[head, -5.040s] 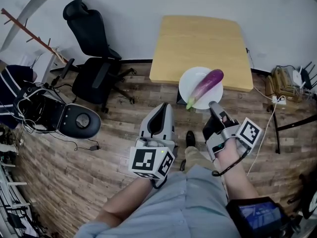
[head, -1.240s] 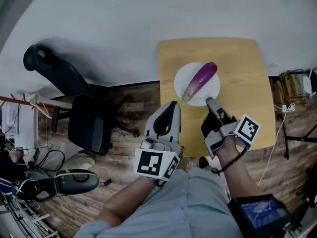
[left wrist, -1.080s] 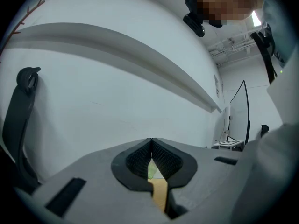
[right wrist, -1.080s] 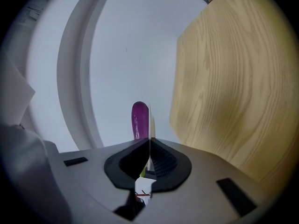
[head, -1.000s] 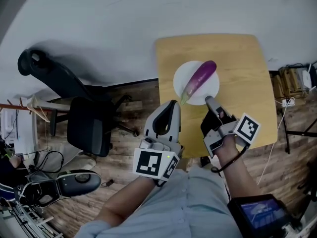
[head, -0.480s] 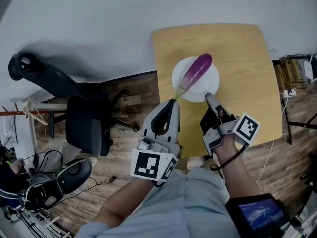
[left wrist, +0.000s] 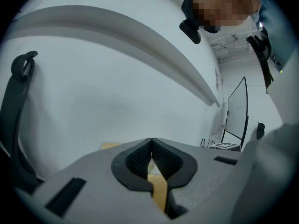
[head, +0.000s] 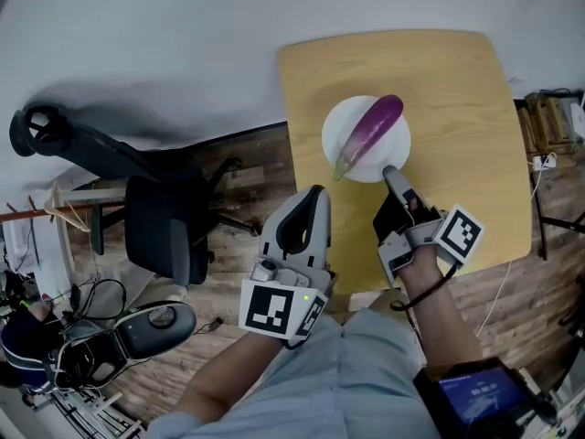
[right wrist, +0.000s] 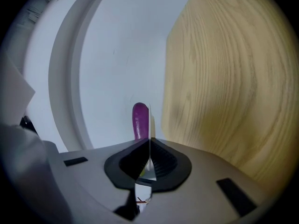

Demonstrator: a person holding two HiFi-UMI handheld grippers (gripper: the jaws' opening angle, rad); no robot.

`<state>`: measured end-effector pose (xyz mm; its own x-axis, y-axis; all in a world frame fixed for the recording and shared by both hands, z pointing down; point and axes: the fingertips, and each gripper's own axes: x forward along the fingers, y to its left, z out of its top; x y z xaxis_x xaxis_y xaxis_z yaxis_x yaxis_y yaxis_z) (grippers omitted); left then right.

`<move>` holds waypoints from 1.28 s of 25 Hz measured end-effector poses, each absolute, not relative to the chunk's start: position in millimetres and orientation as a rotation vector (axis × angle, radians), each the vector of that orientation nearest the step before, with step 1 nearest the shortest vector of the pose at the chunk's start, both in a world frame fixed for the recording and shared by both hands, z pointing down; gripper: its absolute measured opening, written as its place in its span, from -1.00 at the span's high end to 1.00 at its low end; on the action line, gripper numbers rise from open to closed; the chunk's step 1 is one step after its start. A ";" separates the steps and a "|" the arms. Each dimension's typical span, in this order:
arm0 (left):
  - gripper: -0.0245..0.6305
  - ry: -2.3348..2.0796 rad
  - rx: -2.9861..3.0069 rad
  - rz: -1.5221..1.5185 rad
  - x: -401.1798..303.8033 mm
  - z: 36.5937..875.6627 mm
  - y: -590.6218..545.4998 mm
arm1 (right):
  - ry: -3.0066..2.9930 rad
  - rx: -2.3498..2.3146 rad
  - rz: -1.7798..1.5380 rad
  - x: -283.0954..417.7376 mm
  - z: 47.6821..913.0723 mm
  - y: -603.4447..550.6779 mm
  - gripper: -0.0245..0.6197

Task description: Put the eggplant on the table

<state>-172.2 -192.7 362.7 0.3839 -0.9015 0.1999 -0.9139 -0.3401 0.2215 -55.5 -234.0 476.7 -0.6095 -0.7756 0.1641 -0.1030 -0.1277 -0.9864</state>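
Holding the left gripper point(head: 316, 192) out just short of the tabletop point(head: 462, 158), fingers closed on nothing. Carrying the eggplant point(head: 370, 133) slantwise on the white plate point(head: 391, 152), above or on the wood, not showing which: green stem end nearest the left gripper, purple end pointing far and right. Pinching the plate's near rim in the right gripper point(head: 391, 173), fingers closed on it, so sitting the nearer by far. Likely needing to set the plate down before taking the eggplant across its long axis.
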 end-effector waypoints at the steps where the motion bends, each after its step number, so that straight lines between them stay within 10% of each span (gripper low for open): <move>1: 0.91 -1.591 2.350 0.063 -171.0 364.8 -194.1 | 1.651 -0.979 -1.787 -54.4 478.7 -235.6 0.90; 32: 0.91 -1.562 2.319 0.131 -154.6 395.8 -214.2 | 1.589 -1.020 -1.812 -33.8 527.3 -249.2 0.90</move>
<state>-154.6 -214.2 395.8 0.3911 -0.8820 0.2627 -0.9135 -0.3373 0.2275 -33.8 -249.2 527.3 -0.5820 -0.7884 0.1993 -0.0944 -0.1780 -0.9795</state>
